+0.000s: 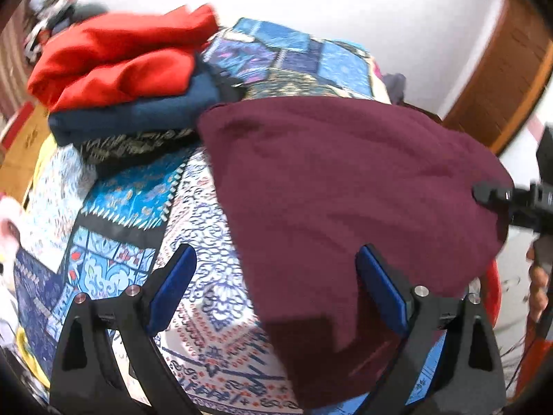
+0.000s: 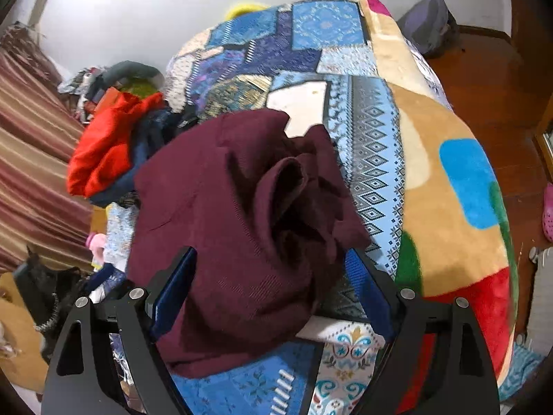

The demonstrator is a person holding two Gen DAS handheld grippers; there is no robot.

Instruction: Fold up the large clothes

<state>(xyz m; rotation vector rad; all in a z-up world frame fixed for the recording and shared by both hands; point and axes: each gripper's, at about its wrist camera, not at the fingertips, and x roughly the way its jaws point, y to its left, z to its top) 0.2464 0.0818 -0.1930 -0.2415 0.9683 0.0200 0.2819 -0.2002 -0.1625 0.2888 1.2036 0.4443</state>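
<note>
A maroon garment [image 1: 345, 186] lies on the patterned bed cover [image 1: 131, 207], spread fairly flat in the left wrist view. Seen from the right wrist, the maroon garment [image 2: 242, 207] is bunched into folds at its right side. My left gripper [image 1: 276, 280] hangs open above its near left edge, the blue pads wide apart and touching nothing. My right gripper [image 2: 271, 276] is open too, straddling the near part of the cloth without pressing on it. In the left wrist view, a black part of the right gripper [image 1: 501, 197] shows at the garment's right edge.
A stack of folded clothes, red [image 1: 117, 58] on top of dark blue [image 1: 138, 114], sits at the back left of the bed. A tan blanket with coloured patches [image 2: 449, 207] covers the right side. Beyond it are a wooden floor [image 2: 484, 79] and a grey bag [image 2: 428, 24].
</note>
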